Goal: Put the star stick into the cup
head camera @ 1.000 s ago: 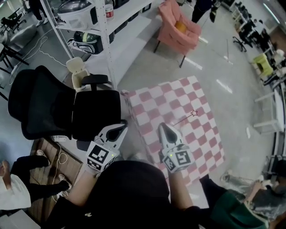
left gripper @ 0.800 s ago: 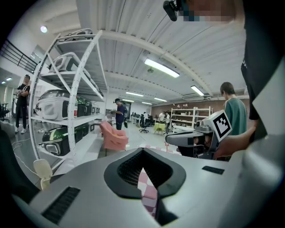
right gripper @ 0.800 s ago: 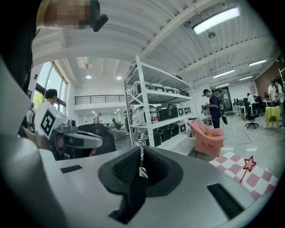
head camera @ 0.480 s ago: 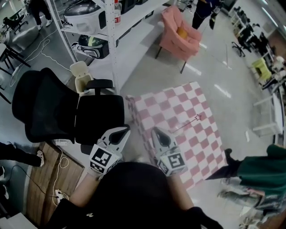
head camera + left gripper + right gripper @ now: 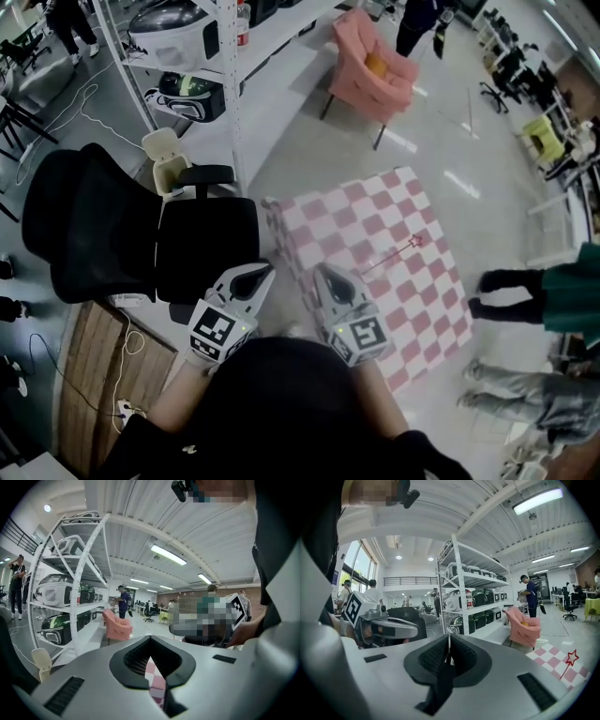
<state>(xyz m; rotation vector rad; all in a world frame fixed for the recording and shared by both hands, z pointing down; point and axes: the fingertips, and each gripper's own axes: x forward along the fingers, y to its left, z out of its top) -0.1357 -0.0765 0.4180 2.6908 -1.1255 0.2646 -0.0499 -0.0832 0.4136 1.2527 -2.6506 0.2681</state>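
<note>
The star stick (image 5: 389,257), thin and red with an outlined star at its far tip, lies on the pink-and-white checkered mat (image 5: 328,211) on the floor. The right gripper view shows that stick (image 5: 569,663) at the far right, well off the jaw line. My right gripper (image 5: 323,273) hovers at the mat's near edge, short of the stick. It is shut, its jaws closing the last bit with nothing between them. My left gripper (image 5: 251,273) is held beside it to the left, off the mat, shut and empty. No cup shows in any view.
A black office chair (image 5: 122,234) stands close on the left, with a small white bin (image 5: 164,155) behind it. A white shelf rack (image 5: 225,84) and a pink armchair (image 5: 370,66) stand farther back. A person in green (image 5: 562,291) stands at the right edge.
My right gripper has drawn slightly left and away from the star stick. The person in green has walked from the lower right up along the right edge.
</note>
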